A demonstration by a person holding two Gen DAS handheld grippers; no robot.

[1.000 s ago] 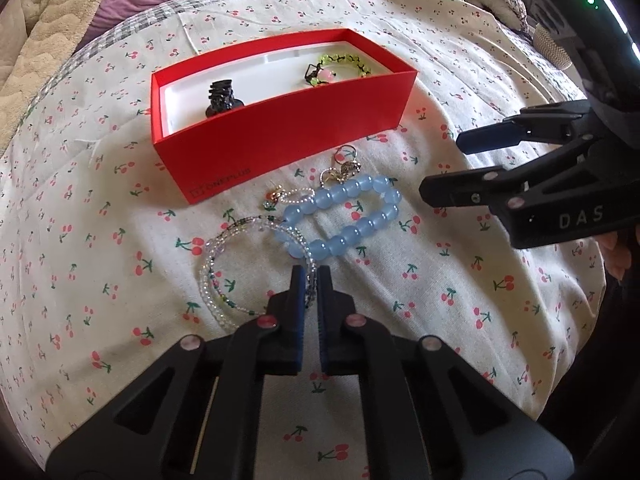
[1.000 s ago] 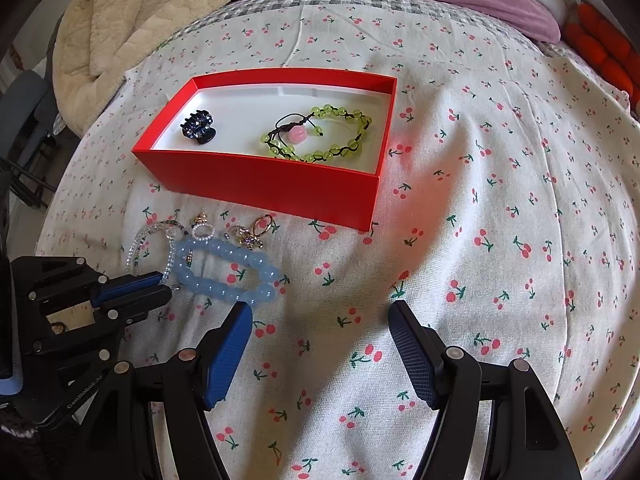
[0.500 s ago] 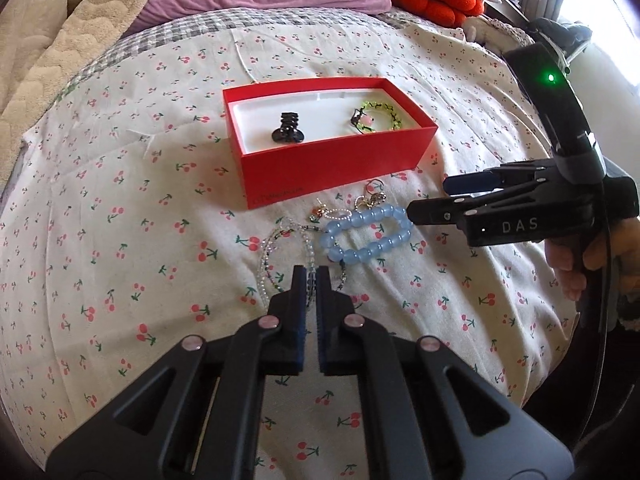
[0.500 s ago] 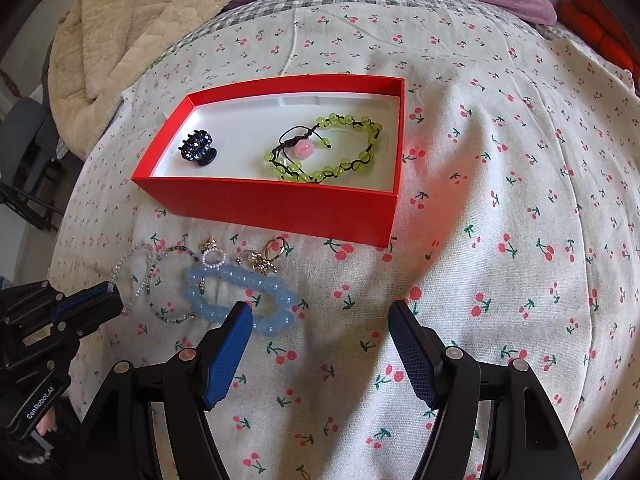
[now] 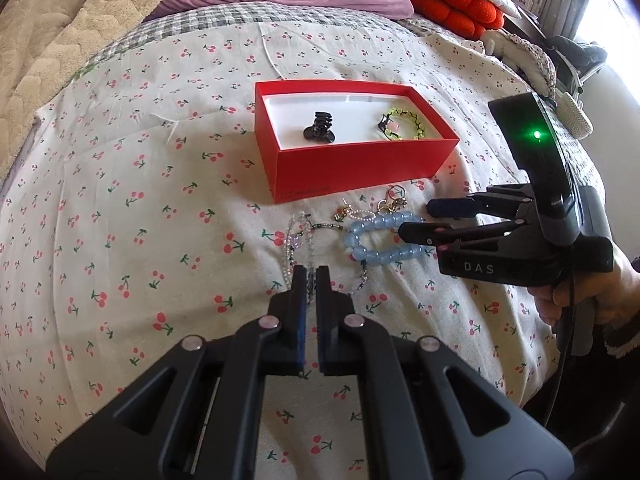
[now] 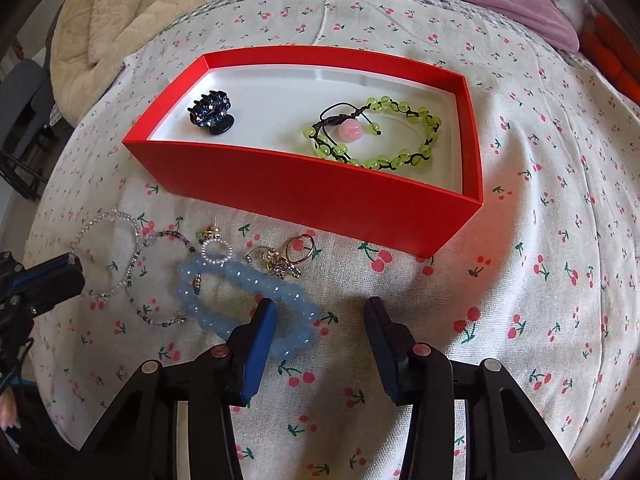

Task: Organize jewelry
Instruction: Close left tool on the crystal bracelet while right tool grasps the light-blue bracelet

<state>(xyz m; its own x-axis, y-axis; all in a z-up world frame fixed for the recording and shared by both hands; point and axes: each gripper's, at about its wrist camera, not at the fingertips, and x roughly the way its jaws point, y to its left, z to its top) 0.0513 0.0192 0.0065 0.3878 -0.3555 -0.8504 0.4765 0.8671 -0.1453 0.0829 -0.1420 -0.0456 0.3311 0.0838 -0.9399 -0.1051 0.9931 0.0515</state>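
Red box (image 6: pixel 320 196) sits mid-bed on the cherry-print bedspread (image 6: pixel 540 280), open top, white liner. Inside: dark hair claw (image 6: pixel 212 114) at its left end, green bead bracelet (image 6: pixel 384 136) with a pink bead at its right end

Loose pieces lie on the bedspread just in front of the box's near wall: clear bead bracelet (image 6: pixel 108 256) furthest left, pearl ring earring (image 6: pixel 216 250) and gold rings (image 6: pixel 284 258) nearer the box, blue bead bracelet (image 6: pixel 248 308) closest to the right gripper

Left gripper (image 5: pixel 311 280): fingers pressed nearly together, pinching a strand of the clear bead bracelet at the tips; the rest of the strand trails onto the cloth toward the box. In the right wrist view its tip shows at the left edge, at the bracelet's left end

Right gripper (image 6: pixel 320 316): jaws have just been closing, still spread apart. Left finger (image 6: pixel 256 344) sits over the right end of the blue bead bracelet, right finger over bare cloth; part of the bracelet's end lies between them. Cannot tell if the left pad touches the beads. A hand (image 5: pixel 580 300) holds its grip at the bed's right edge
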